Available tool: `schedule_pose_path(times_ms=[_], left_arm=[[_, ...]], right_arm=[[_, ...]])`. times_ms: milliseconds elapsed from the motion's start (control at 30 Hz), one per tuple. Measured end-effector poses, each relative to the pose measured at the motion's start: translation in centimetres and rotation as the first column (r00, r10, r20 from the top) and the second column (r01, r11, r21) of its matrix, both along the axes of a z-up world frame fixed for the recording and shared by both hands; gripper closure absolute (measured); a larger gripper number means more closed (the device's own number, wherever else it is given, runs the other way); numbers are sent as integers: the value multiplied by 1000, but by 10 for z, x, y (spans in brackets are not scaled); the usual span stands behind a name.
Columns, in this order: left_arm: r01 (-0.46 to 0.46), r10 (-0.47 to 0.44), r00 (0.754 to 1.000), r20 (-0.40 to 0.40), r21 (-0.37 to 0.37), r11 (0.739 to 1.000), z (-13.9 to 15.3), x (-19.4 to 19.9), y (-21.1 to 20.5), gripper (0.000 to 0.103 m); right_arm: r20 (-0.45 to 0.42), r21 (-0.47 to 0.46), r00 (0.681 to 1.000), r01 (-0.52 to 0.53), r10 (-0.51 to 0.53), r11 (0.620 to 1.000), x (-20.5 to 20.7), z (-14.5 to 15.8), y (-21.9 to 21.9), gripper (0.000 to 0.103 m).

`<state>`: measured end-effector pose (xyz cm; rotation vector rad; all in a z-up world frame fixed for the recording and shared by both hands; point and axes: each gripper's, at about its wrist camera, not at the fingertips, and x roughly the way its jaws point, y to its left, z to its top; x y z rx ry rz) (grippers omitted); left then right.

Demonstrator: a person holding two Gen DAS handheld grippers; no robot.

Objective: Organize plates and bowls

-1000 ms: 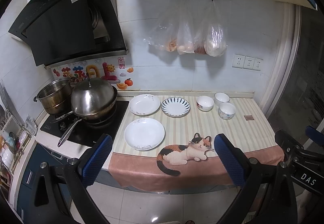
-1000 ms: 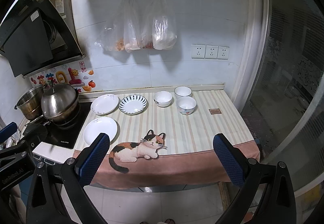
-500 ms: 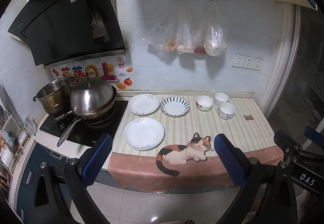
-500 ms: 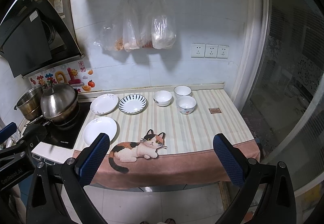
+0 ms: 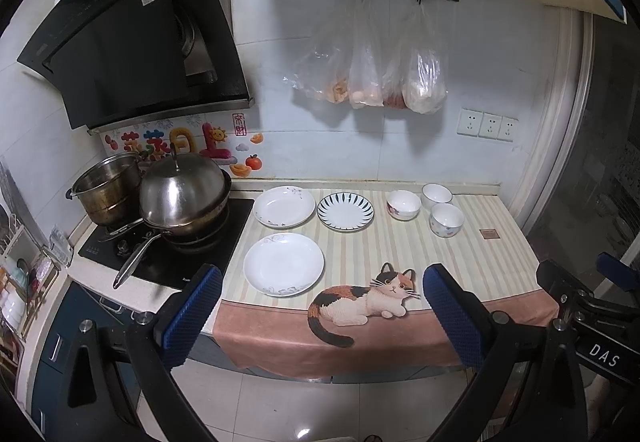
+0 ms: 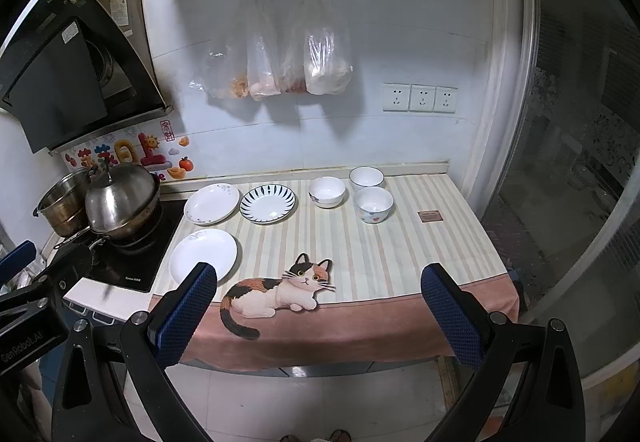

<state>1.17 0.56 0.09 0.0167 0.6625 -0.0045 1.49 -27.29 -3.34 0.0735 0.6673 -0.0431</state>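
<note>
Left gripper (image 5: 320, 298) mine, jaws wide, empty; plain white plate (image 5: 283, 264) dead ahead near counter's front edge, nearer than right gripper (image 6: 318, 296), also wide, empty.

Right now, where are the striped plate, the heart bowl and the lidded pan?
striped plate (image 6: 267, 203), right wrist view, white centre.
heart bowl (image 6: 373, 205), right wrist view, inside.
lidded pan (image 5: 182, 194), left wrist view, lid dome.

White letters "DAS" stand on the black body of the right gripper (image 5: 602, 350) at the left wrist view's edge. "GenRobot.AI" stands on the left gripper (image 6: 24, 348) in the right wrist view. The range hood (image 5: 140, 42) bears small print too small to read.
</note>
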Motion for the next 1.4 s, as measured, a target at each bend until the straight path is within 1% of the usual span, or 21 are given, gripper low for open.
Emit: schedule_pose_path(times_ms=[1400], left_arm=[[0,0,1000,9,-2,1000,5,1,2,0]], right_arm=[[-3,4,1000,1,-1,1000,3,6,3,0]])
